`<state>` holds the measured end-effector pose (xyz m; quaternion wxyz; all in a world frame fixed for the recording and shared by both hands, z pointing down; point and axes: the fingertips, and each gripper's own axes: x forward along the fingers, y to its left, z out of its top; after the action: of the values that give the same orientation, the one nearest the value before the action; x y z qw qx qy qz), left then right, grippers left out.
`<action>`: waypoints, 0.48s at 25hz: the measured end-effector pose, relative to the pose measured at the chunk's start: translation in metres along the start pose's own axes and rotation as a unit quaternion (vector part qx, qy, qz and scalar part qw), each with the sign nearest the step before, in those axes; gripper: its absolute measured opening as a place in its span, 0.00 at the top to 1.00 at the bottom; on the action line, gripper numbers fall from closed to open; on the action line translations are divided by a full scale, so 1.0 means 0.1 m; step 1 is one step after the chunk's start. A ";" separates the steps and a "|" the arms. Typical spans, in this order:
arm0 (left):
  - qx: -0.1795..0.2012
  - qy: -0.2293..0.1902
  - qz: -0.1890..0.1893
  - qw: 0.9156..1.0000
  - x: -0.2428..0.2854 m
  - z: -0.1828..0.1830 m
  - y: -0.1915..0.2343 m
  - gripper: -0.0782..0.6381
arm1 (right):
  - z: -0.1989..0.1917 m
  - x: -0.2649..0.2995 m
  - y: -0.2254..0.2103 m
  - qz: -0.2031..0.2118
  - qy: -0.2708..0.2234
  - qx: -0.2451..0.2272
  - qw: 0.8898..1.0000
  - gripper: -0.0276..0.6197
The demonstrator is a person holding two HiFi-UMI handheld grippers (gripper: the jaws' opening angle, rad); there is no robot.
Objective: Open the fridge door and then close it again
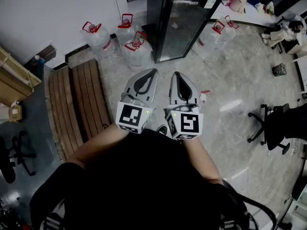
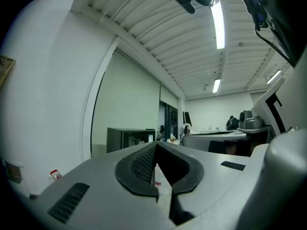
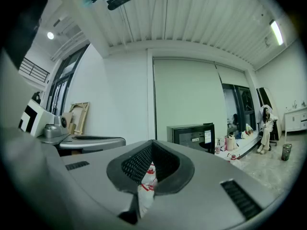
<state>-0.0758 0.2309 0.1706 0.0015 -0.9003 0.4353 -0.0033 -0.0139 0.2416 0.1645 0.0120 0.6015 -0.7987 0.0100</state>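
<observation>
While left gripper [image 1: 152, 73] and right gripper [image 1: 175, 75] show jaws pressed together, one shut fridge [image 1: 180, 23] stands among five water jugs [image 1: 136, 51].

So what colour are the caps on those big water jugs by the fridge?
Red caps on the clear jugs; best in the head view.

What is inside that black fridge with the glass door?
Nothing can be made out: the fridge is shut, and its glass door shows only darkness and glare. Any shelves or contents are hidden.
</observation>
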 end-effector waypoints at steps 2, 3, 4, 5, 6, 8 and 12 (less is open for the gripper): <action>-0.001 0.000 -0.002 1.000 0.00 -0.01 -0.02 0.88 | -0.02 -0.02 -0.01 -0.003 0.008 0.000 1.000 0.93; -0.001 0.000 -0.002 1.000 0.00 -0.01 -0.03 0.88 | -0.02 -0.03 -0.02 -0.003 0.009 0.000 1.000 0.93; -0.001 0.000 -0.002 1.000 0.00 -0.01 -0.04 0.88 | -0.02 -0.03 -0.03 -0.002 0.005 -0.001 1.000 0.93; -0.001 0.000 -0.002 1.000 0.00 -0.01 -0.05 0.88 | -0.02 -0.04 -0.03 0.000 0.001 -0.001 1.000 0.93; -0.001 0.000 -0.002 1.000 0.01 -0.01 -0.06 0.88 | -0.01 -0.05 -0.04 0.000 -0.001 -0.001 1.000 0.93; -0.002 0.000 -0.001 1.000 0.01 0.00 -0.09 0.88 | -0.01 -0.07 -0.06 0.001 -0.001 -0.001 1.000 0.93; -0.003 0.002 0.002 1.000 0.03 0.01 -0.16 0.88 | -0.03 -0.12 -0.12 0.001 0.006 0.003 1.000 0.93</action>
<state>-0.0615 0.2385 0.1700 -0.0019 -0.8992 0.4375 -0.0035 0.0006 0.2498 0.1674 0.0147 0.6007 -0.7992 0.0156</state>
